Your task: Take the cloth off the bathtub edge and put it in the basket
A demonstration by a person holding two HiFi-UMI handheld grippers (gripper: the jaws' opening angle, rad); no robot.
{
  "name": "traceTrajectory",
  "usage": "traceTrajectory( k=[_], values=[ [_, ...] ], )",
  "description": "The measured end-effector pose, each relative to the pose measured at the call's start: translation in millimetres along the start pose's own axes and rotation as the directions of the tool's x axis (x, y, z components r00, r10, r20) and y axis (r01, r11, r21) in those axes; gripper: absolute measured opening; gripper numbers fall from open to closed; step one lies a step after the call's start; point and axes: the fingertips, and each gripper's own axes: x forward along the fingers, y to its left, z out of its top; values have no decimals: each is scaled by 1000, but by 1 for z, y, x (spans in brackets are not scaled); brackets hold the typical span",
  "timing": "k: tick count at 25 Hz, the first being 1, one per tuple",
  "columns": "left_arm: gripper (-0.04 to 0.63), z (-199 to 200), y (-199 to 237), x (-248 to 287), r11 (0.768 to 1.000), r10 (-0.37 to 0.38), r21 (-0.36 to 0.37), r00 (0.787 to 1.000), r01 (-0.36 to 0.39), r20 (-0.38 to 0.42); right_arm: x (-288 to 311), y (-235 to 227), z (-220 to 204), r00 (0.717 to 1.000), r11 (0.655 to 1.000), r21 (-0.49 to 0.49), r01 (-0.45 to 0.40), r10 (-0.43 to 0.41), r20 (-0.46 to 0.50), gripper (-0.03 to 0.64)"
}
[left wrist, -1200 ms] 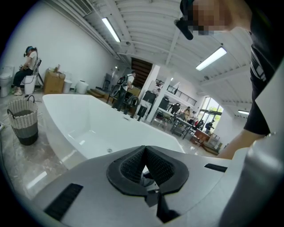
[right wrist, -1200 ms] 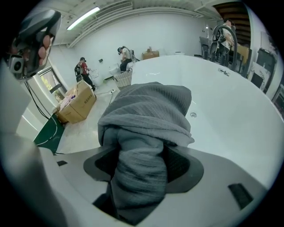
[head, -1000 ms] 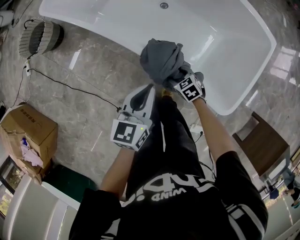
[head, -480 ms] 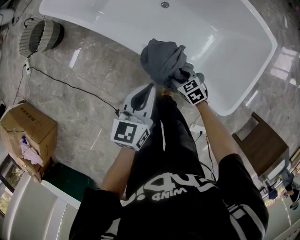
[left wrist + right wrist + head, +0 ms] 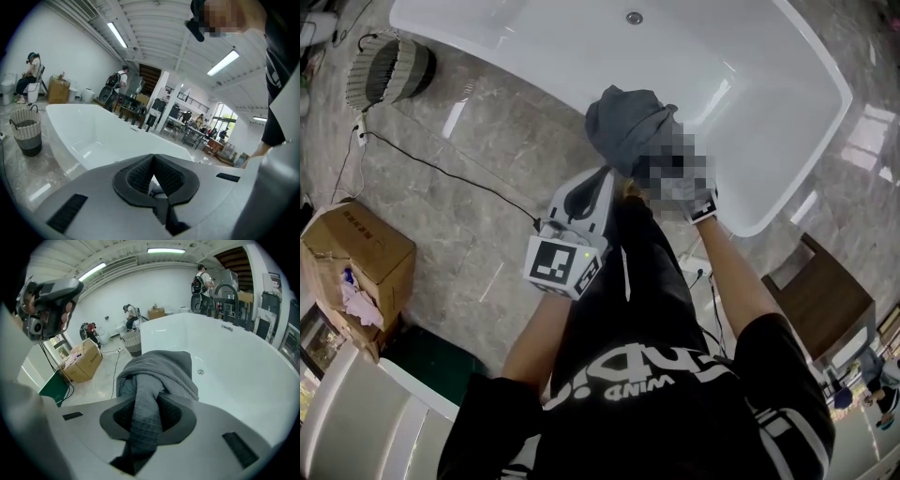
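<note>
right gripper (image 5: 147, 423) is closing its jaws on a fold of the grey cloth (image 5: 157, 373). the fold is running straight down between the pads. the rest of the cloth is sitting bunched on the near rim of the white bathtub (image 5: 562, 47).

left gripper (image 5: 152, 178) is hanging just near-left of the cloth, jaws together with nothing between them (idle, and not touching the cloth as far as i can tell).

wicker basket (image 5: 389, 70) is standing on the floor at far left, off the tub's left end and well apart from the cloth.

my read: this is securing the grip before the lift. doing it well:
- finishing the squeeze before pulling, since only one fold is sitting in the pads and the bulk is lying loose outside them
- lifting straight up off the rim first, so the loose end isn't dragging into the tub or catching the edge
- then carrying left and low toward the basket, clearing the black cable (image 5: 441, 169) lying on the floor between
- left gripper is free, so it could be supporting the bulk if the fold starts slipping
</note>
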Motion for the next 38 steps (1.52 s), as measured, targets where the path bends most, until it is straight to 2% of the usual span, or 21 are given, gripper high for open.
traceTrajectory(
  k=[4, 9, 15, 21, 26, 32, 38],
  values=[
    [12, 18, -5, -19, 1000, 13, 7, 1000, -13, 11, -37, 10, 28, 999, 1000, -7, 25, -24, 45, 83],
    [12, 55, -19, -44, 999, 35, 27, 998, -36, 50, -100, 12, 91, 987, 998, -34, 57, -51, 155, 83],
    [12, 107, -43, -83, 995, 62, 71, 991, -70, 117, -189, 30, 175, 952, 992, -78, 97, -69, 297, 83],
    [12, 140, -64, -118, 992, 67, 96, 983, -84, 170, -264, 60, 235, 910, 978, -160, 134, -57, 411, 83],
    [12, 144, -64, -133, 986, 125, 83, 973, -143, 192, -286, 70, 255, 894, 965, -223, 137, -23, 448, 83],
    [12, 139, -62, -147, 973, 210, 52, 952, -227, 222, -286, 81, 268, 888, 952, -296, 82, 65, 455, 83],
    [12, 132, -64, -145, 942, 325, 4, 915, -336, 241, -276, 85, 282, 876, 926, -376, -17, 195, 441, 83]
  ],
)
